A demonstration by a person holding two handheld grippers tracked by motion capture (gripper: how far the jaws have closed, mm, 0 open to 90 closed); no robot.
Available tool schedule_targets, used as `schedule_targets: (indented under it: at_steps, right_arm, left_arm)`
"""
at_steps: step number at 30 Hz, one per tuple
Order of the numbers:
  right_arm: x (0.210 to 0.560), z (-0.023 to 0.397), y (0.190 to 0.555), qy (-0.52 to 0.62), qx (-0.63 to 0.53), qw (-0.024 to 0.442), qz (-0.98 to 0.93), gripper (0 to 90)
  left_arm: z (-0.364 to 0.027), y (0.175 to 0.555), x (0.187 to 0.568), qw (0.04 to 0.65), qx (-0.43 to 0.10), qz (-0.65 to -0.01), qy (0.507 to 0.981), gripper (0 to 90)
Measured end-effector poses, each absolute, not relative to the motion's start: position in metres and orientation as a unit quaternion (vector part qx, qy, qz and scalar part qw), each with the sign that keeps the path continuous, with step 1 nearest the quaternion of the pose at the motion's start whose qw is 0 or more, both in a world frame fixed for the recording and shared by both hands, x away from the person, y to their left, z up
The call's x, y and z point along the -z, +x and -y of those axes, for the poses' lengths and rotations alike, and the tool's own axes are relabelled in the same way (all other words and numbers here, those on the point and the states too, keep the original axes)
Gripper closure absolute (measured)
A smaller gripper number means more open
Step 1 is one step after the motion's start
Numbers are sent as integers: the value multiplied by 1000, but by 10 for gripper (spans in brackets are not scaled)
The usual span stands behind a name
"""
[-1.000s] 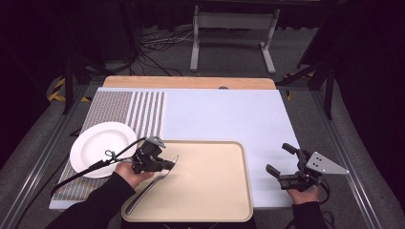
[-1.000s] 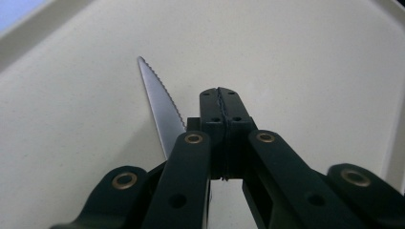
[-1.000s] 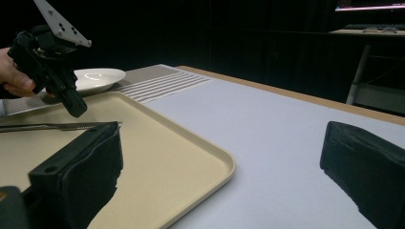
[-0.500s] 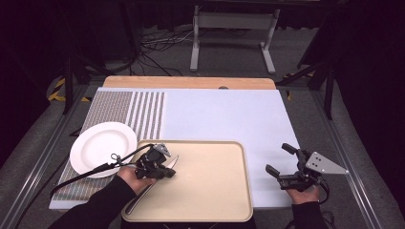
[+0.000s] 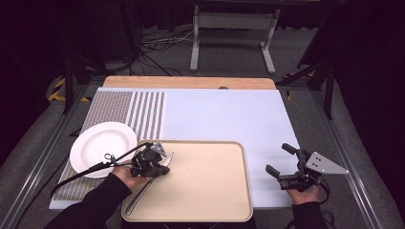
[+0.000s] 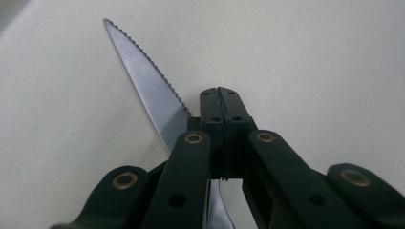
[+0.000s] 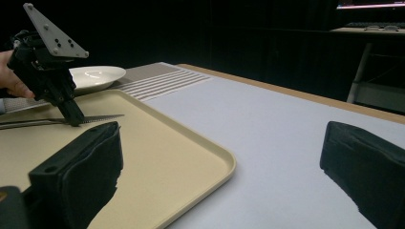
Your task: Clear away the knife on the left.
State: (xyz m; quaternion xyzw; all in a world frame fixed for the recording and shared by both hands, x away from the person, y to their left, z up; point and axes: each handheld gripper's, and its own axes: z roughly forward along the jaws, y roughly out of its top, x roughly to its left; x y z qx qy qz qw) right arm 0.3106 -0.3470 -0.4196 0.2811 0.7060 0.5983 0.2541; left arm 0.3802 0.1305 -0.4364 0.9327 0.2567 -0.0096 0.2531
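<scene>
Gripping knife, left gripper

We see two black grippers, the left gripper and the right gripper, each held by a person in dark sleeves. Behind the right jaws sits a grey three-cornered plate dotted with small holes. Brass-coloured rivets stud the black links behind the left jaws, and a thin black cable trails away behind them.
</scene>
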Motion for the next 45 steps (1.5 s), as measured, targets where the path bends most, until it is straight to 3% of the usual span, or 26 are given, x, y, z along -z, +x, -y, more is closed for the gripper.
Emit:
schedule_targets:
  at_steps: [45]
  right_arm:
    - [420, 347, 311, 284, -597, 254, -706, 15]
  left_arm:
    - [-162, 384, 428, 206, -53, -277, 937, 900]
